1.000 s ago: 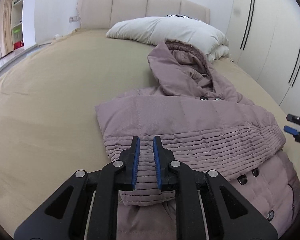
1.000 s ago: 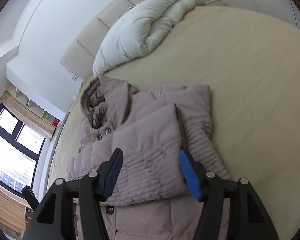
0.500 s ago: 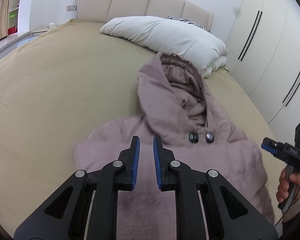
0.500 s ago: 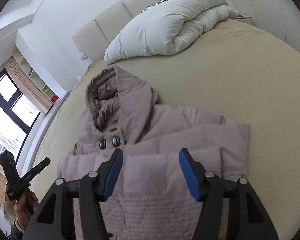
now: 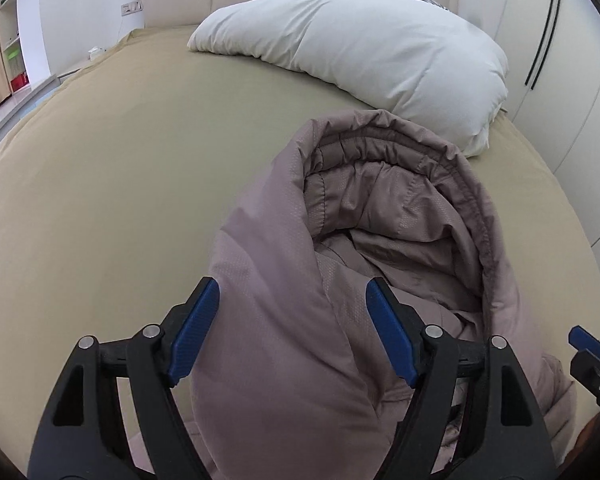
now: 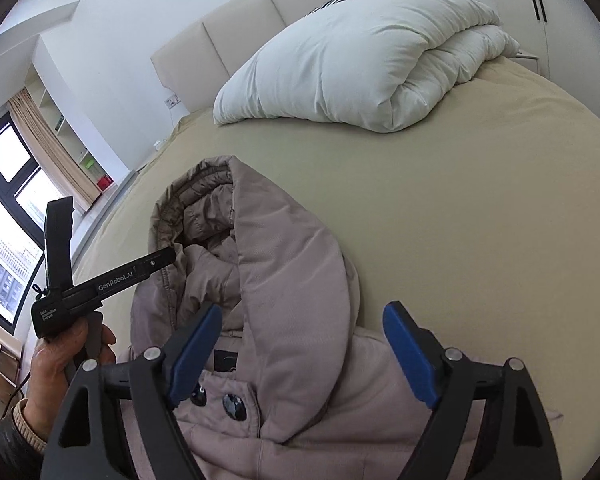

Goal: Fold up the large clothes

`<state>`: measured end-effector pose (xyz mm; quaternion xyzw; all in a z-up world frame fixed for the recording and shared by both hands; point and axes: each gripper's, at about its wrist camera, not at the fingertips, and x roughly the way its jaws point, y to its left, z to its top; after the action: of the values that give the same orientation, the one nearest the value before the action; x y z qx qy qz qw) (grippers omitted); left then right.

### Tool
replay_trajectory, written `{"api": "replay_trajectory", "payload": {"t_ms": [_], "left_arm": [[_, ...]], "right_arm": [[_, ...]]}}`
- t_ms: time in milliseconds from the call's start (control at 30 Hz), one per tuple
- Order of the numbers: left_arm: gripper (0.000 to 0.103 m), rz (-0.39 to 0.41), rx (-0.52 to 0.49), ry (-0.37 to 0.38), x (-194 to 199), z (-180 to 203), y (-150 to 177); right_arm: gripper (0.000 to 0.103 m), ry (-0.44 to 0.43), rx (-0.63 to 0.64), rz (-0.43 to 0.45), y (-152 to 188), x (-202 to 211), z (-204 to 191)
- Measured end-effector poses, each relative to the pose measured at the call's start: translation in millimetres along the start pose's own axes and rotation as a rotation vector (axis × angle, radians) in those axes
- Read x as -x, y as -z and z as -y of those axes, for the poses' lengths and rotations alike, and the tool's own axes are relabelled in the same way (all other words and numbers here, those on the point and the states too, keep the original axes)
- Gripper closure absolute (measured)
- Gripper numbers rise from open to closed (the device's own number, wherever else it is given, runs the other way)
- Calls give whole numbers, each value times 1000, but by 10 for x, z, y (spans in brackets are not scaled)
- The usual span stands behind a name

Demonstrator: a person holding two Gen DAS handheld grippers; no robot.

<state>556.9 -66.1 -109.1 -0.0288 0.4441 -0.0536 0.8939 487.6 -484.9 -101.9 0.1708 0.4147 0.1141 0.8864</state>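
One puffer coat, one white duvet, one bed, two tools, two dark buttons.

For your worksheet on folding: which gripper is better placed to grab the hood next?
Probably the left gripper: its open fingers already straddle the hood. The right gripper is also open, farther back.

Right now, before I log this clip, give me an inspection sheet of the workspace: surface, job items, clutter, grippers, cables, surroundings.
Surface: bed with a tan sheet, smooth.
Job's things: mauve puffer coat lying flat, hood pointing toward the headboard, two dark buttons at the collar.
Clutter: folded white duvet near the headboard, apart from the coat.
Grippers: left gripper open over the hood; right gripper open above the hood's base; neither holds fabric.
Cables: a thin cord below the left hand.
Surroundings: window and shelves on the left, white wardrobe on the right.
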Motion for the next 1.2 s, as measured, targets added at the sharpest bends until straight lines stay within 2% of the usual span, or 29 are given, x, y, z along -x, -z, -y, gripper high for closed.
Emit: {"api": "replay_trajectory", "payload": {"t_ms": [33, 67, 133, 233, 300, 367, 433, 467, 533, 567, 600, 700, 867, 1033, 1133, 1200], "left_arm": [[51, -8, 9, 10, -34, -35, 0], [64, -18, 27, 27, -57, -91, 13], [70, -28, 44, 50, -79, -184, 55], [77, -17, 17, 56, -32, -247, 122], [77, -13, 10, 73, -13, -263, 132], [81, -5, -25, 68, 42, -236, 173], [84, -2, -46, 63, 57, -230, 201], [86, -4, -42, 66, 55, -245, 212], [89, -5, -37, 74, 56, -270, 258], [91, -2, -37, 77, 85, -271, 262], [92, 8, -41, 79, 118, -278, 254], [94, 53, -54, 89, 291, -307, 268], [96, 165, -47, 169, 904, -331, 556], [96, 247, -76, 274, 1618, -230, 1124], [96, 266, -102, 348, 1908, -160, 1568], [96, 240, -102, 382, 1966, -155, 1874]], "right_arm": [[17, 6, 13, -1, -34, -52, -23], [17, 8, 22, 2, -81, -105, -50], [17, 11, 30, 0, -185, -242, -105], [17, 17, 34, -27, -350, -501, -238], [17, 24, 56, -34, -424, -646, -369], [17, 89, 117, -63, -474, -836, -527], [25, 191, 169, -118, -515, -1066, -597], [42, 225, 166, -141, -540, -1147, -578], [51, 214, 119, -161, -572, -1182, -485], [61, 207, 114, -160, -574, -1151, -457], [73, 202, 119, -151, -565, -1086, -443], [84, 174, 131, -81, -487, -703, -416], [86, 88, 138, 68, -184, 242, -336], [88, 68, 156, 142, 472, 998, -185], [93, 22, 70, 145, 938, 1247, 27], [94, -5, -17, 141, 1235, 1365, 208]]}}
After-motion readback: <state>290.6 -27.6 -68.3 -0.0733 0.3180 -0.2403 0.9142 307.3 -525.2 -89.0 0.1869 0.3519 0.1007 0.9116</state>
